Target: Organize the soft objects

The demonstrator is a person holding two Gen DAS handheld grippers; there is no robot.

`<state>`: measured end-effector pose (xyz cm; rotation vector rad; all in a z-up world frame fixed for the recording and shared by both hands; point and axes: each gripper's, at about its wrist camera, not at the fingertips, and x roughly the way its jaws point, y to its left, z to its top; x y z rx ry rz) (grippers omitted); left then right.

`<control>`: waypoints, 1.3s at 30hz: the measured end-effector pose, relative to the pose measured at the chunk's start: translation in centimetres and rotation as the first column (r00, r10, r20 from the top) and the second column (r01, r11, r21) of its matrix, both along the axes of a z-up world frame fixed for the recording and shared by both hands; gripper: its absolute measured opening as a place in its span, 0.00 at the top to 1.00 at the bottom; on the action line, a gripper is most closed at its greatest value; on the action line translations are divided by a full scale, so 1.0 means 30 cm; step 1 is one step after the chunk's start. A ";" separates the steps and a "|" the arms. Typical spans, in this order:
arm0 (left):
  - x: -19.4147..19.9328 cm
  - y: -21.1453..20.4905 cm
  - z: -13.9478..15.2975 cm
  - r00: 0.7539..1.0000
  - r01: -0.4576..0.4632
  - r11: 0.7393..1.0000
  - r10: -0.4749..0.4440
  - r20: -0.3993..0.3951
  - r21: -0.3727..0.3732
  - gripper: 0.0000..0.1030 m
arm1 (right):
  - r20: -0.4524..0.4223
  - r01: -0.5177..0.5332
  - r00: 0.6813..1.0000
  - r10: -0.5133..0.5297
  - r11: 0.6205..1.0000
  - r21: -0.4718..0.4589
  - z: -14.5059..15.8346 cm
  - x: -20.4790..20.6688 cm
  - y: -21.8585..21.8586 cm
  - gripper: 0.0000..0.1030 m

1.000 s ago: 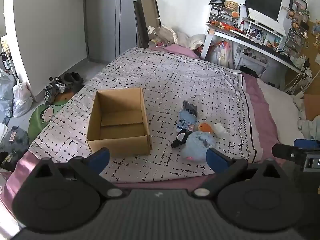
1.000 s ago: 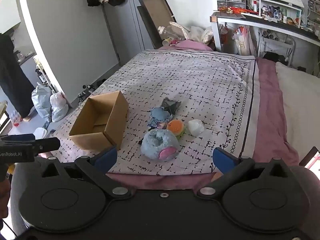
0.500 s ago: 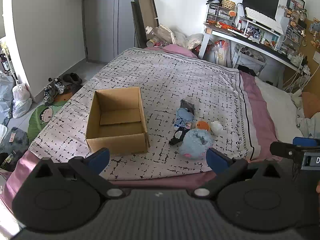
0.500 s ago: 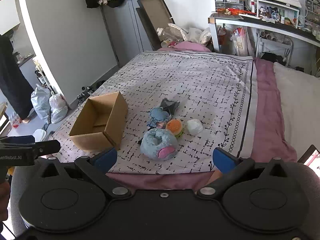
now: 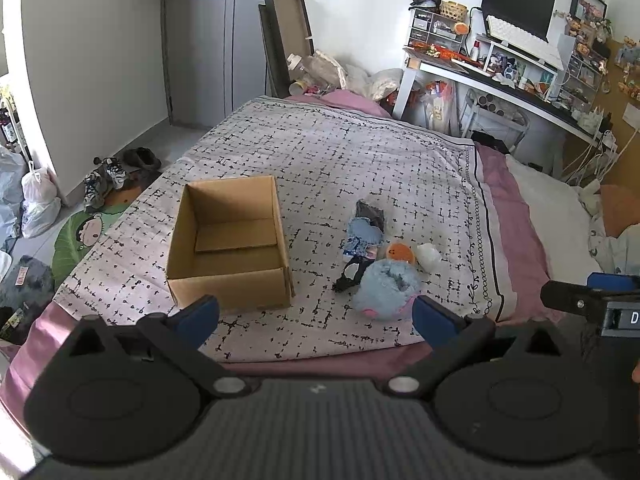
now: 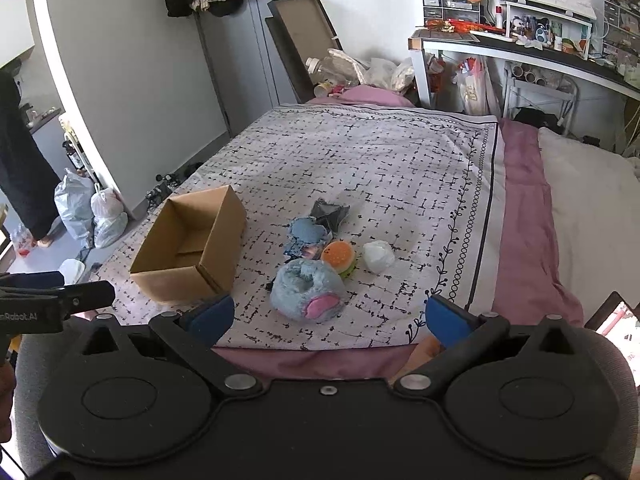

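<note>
An open cardboard box point(image 5: 230, 244) point(image 6: 192, 250) stands empty on the patterned bedspread. Right of it lies a cluster of soft things: a fluffy blue plush with a pink patch point(image 5: 386, 288) point(image 6: 308, 290), a burger plush point(image 6: 339, 257) point(image 5: 400, 253), a white soft ball point(image 6: 378, 255) point(image 5: 429, 256), a blue cloth piece point(image 6: 307, 234) point(image 5: 362, 236) and a dark cloth point(image 6: 330, 213). My left gripper point(image 5: 316, 316) is open and empty, short of the bed's near edge. My right gripper point(image 6: 328, 318) is open and empty, just in front of the blue plush.
The bedspread point(image 6: 380, 160) covers a pink-sheeted bed point(image 6: 524, 216). A cluttered desk point(image 5: 500, 80) stands at the back right. Bags point(image 6: 92, 212), shoes point(image 5: 108, 178) and a mat point(image 5: 76, 240) lie on the floor to the left. A door point(image 5: 208, 40) is behind.
Both grippers have risen and drawn slightly back, so the box and soft things sit a little farther away in view. Nothing on the bed has moved.
</note>
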<state>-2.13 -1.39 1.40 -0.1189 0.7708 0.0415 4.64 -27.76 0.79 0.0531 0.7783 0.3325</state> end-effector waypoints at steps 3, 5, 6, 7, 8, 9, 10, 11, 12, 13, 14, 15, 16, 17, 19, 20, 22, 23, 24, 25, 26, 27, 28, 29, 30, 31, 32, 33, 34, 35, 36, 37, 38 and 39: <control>-0.002 0.001 -0.001 1.000 -0.003 1.000 0.003 0.000 0.001 0.01 | -0.005 -0.002 1.000 0.002 1.000 0.000 -0.003 0.003 0.002 0.00; -0.004 0.004 -0.002 1.000 0.000 1.000 0.000 0.000 -0.002 0.01 | -0.008 0.002 1.000 -0.002 1.000 -0.002 -0.006 0.003 0.004 0.00; -0.006 0.006 -0.003 1.000 0.001 1.000 -0.001 0.001 -0.001 0.01 | -0.010 0.002 1.000 -0.002 1.000 -0.003 -0.008 0.003 0.006 0.00; -0.005 0.005 -0.003 1.000 -0.001 1.000 0.001 0.001 0.000 0.01 | -0.013 0.000 1.000 0.000 1.000 -0.003 -0.010 0.000 0.006 0.00; -0.005 0.007 -0.003 1.000 -0.005 1.000 0.005 0.000 0.001 0.01 | -0.013 0.000 1.000 0.000 1.000 -0.004 -0.010 -0.001 0.006 0.00; -0.005 0.011 -0.004 1.000 -0.008 1.000 0.008 -0.002 -0.001 0.01 | -0.014 0.000 1.000 0.000 1.000 -0.005 -0.010 -0.001 0.007 0.00; -0.005 0.016 -0.005 1.000 -0.012 1.000 0.012 -0.003 -0.004 0.01 | -0.014 0.000 1.000 0.000 1.000 -0.004 -0.010 -0.002 0.008 0.00; -0.005 0.021 -0.005 1.000 -0.015 1.000 0.015 -0.003 -0.007 0.01 | -0.015 0.001 1.000 -0.001 1.000 -0.004 -0.010 -0.002 0.009 0.00; -0.006 0.024 -0.004 1.000 -0.018 1.000 0.018 -0.002 -0.008 0.01 | -0.014 0.000 1.000 0.000 1.000 -0.005 -0.011 -0.002 0.008 0.00; -0.003 0.028 -0.002 1.000 -0.019 1.000 0.019 -0.002 -0.008 0.01 | -0.013 0.000 1.000 0.000 1.000 -0.006 -0.011 -0.002 0.009 0.00; -0.003 0.030 -0.001 1.000 -0.020 1.000 0.020 -0.002 -0.008 0.01 | -0.012 0.000 1.000 0.000 1.000 -0.006 -0.012 -0.001 0.006 0.00; -0.001 0.031 0.000 1.000 -0.019 1.000 0.019 -0.002 -0.005 0.01 | -0.012 -0.001 1.000 0.000 1.000 -0.007 -0.013 -0.002 0.007 0.00; -0.001 0.030 0.000 1.000 -0.016 1.000 0.016 -0.001 -0.002 0.01 | -0.013 0.000 1.000 0.000 1.000 -0.008 -0.013 -0.003 0.009 0.00; -0.001 0.029 0.000 1.000 -0.014 1.000 0.014 0.000 0.000 0.01 | -0.013 0.000 1.000 0.000 1.000 -0.007 -0.012 -0.001 0.009 0.00; -0.001 0.031 -0.003 1.000 -0.013 1.000 0.013 -0.002 -0.001 0.01 | -0.014 -0.002 1.000 0.002 1.000 -0.007 -0.013 -0.002 0.009 0.00; 0.000 0.032 -0.005 1.000 -0.013 1.000 0.013 -0.004 -0.003 0.01 | -0.014 -0.002 1.000 0.002 1.000 -0.009 -0.014 -0.002 0.009 0.00; 0.001 0.034 -0.007 1.000 -0.014 1.000 0.014 -0.005 -0.003 0.01 | -0.015 -0.002 1.000 0.002 1.000 -0.010 -0.014 0.000 0.009 0.00; 0.002 0.034 -0.007 1.000 -0.013 1.000 0.013 -0.005 -0.003 0.01 | -0.017 -0.003 1.000 0.003 1.000 -0.005 -0.014 0.000 0.009 0.00; 0.001 0.034 -0.007 1.000 -0.014 1.000 0.014 -0.005 -0.003 0.01 | -0.021 -0.003 1.000 0.003 1.000 0.002 -0.016 0.000 0.007 0.00; 0.001 0.034 -0.007 1.000 -0.014 1.000 0.014 -0.005 -0.004 0.01 | -0.024 0.000 1.000 0.001 1.000 0.004 -0.016 0.003 0.006 0.00; 0.001 0.034 -0.007 1.000 -0.013 1.000 0.013 -0.004 -0.005 0.01 | -0.024 0.002 1.000 -0.002 1.000 0.001 -0.017 0.003 0.007 0.00; 0.002 0.034 -0.008 1.000 -0.014 1.000 0.014 -0.005 -0.004 0.01 | -0.022 0.002 1.000 -0.002 1.000 -0.002 -0.018 0.003 0.008 0.00; 0.002 0.034 -0.008 1.000 -0.013 1.000 0.013 -0.005 -0.004 0.01 | -0.022 0.001 1.000 -0.001 1.000 -0.003 -0.018 0.003 0.010 0.00; 0.001 0.034 -0.008 1.000 -0.012 1.000 0.012 -0.003 -0.004 0.01 | -0.022 -0.001 1.000 0.001 1.000 -0.004 -0.018 0.003 0.011 0.00; 0.002 0.035 -0.009 1.000 -0.012 1.000 0.012 -0.003 -0.003 0.01 | -0.021 -0.002 1.000 0.002 1.000 -0.004 -0.017 0.003 0.012 0.00; 0.002 0.035 -0.008 1.000 -0.013 1.000 0.013 -0.004 -0.004 0.01 | -0.021 -0.002 1.000 0.002 1.000 -0.006 -0.017 0.005 0.010 0.00; 0.002 0.035 -0.009 1.000 -0.013 1.000 0.013 -0.004 -0.004 0.01 | -0.021 -0.002 1.000 0.001 1.000 -0.007 -0.016 0.005 0.009 0.00; 0.002 0.035 -0.009 1.000 -0.013 1.000 0.013 -0.003 -0.004 0.01 | -0.020 -0.001 1.000 0.001 1.000 -0.006 -0.016 0.005 0.010 0.00; 0.001 0.034 -0.008 1.000 -0.014 1.000 0.014 -0.003 -0.004 0.01 | -0.021 -0.001 1.000 0.001 1.000 -0.005 -0.015 0.006 0.010 0.00; 0.002 0.035 -0.008 1.000 -0.014 1.000 0.014 -0.003 -0.005 0.01 | -0.021 -0.001 1.000 0.001 1.000 -0.006 -0.016 0.006 0.010 0.00; 0.002 0.035 -0.008 1.000 -0.014 1.000 0.014 -0.004 -0.005 0.01 | -0.019 -0.001 1.000 0.001 1.000 -0.007 -0.016 0.005 0.010 0.00; 0.003 0.035 -0.009 1.000 -0.014 1.000 0.014 -0.004 -0.005 0.01 | -0.019 -0.002 1.000 0.002 1.000 -0.007 -0.017 0.005 0.011 0.00; 0.004 0.035 -0.009 1.000 -0.014 1.000 0.014 -0.006 -0.004 0.01 | -0.021 -0.005 1.000 0.005 1.000 -0.004 -0.017 0.006 0.011 0.00; 0.006 0.036 -0.009 1.000 -0.013 1.000 0.013 -0.007 -0.004 0.01 | -0.023 -0.007 1.000 0.007 1.000 -0.002 -0.018 0.007 0.011 0.00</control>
